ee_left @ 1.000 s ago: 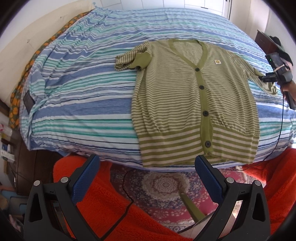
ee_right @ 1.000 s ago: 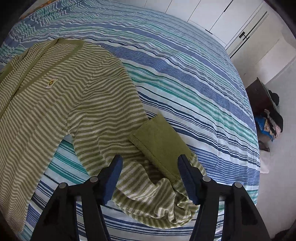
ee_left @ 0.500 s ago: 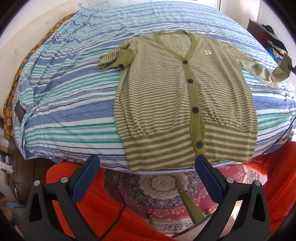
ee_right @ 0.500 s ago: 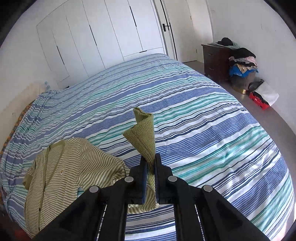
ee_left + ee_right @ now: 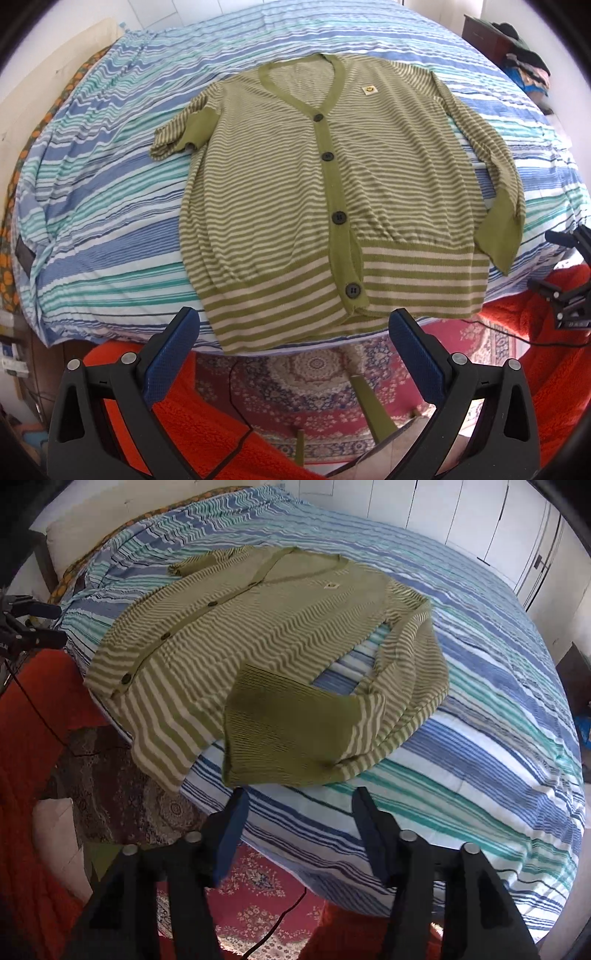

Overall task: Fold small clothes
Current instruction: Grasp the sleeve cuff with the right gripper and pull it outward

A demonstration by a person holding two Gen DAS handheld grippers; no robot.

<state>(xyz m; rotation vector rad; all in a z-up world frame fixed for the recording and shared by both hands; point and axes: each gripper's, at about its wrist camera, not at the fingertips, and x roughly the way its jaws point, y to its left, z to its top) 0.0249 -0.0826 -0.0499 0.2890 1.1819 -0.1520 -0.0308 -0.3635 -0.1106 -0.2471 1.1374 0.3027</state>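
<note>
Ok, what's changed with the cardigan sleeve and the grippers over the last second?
The right gripper closed on the right sleeve's green cuff, lifted it, swung it in toward the cardigan body, then let go; it is open now, and the cuff overlaps the hem corner. The left gripper stayed open and empty, and the left sleeve stayed bunched.

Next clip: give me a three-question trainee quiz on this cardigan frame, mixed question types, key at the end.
1. True or false: the right gripper is clamped on the cardigan.
2. How many buttons show down the cardigan's front? A) two B) four C) six
3. Fill in: the solid green cuff nearest the right gripper lies partly on the cardigan's ____.

Key: 1. False; its fingers are apart and empty, as are the left gripper's. 2. B. 3. Hem; the rest rests on the striped bedspread.
</note>
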